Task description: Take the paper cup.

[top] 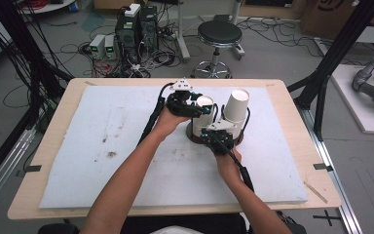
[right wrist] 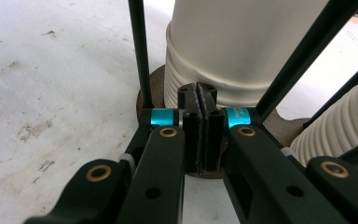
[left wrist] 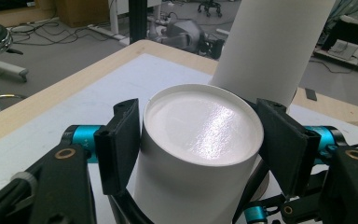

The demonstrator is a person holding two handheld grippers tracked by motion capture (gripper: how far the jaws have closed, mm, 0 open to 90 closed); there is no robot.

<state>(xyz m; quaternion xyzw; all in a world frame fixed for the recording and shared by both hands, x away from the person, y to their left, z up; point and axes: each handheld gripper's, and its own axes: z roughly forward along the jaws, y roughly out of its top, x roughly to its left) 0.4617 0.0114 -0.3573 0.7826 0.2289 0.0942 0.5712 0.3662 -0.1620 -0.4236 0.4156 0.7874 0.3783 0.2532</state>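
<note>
Two upturned stacks of white paper cups stand on a round brown tray (top: pixel 193 138) in the middle of the white mat. My left gripper (top: pixel 200 103) (left wrist: pixel 198 119) reaches in from the left, its two black pads (left wrist: pixel 121 140) pressed on either side of the top cup of the shorter stack (top: pixel 203 114) (left wrist: pixel 200 135). The taller stack (top: pixel 236 105) (left wrist: pixel 270 42) rises just behind it. My right gripper (top: pixel 210 131) (right wrist: pixel 198 93) lies low at the tray's near rim (right wrist: pixel 144 100), jaws pressed flat together, tips against the ribbed cup rims (right wrist: pixel 182 79).
The white mat (top: pixel 117 141) covers most of the wooden table (top: pixel 68 97). Black cables (top: pixel 152 119) trail from both grippers. Beyond the far edge are a stool (top: pixel 219 36), computer boxes (top: pixel 136 27) and floor cables. Dark frame posts (top: pixel 321 73) flank the table.
</note>
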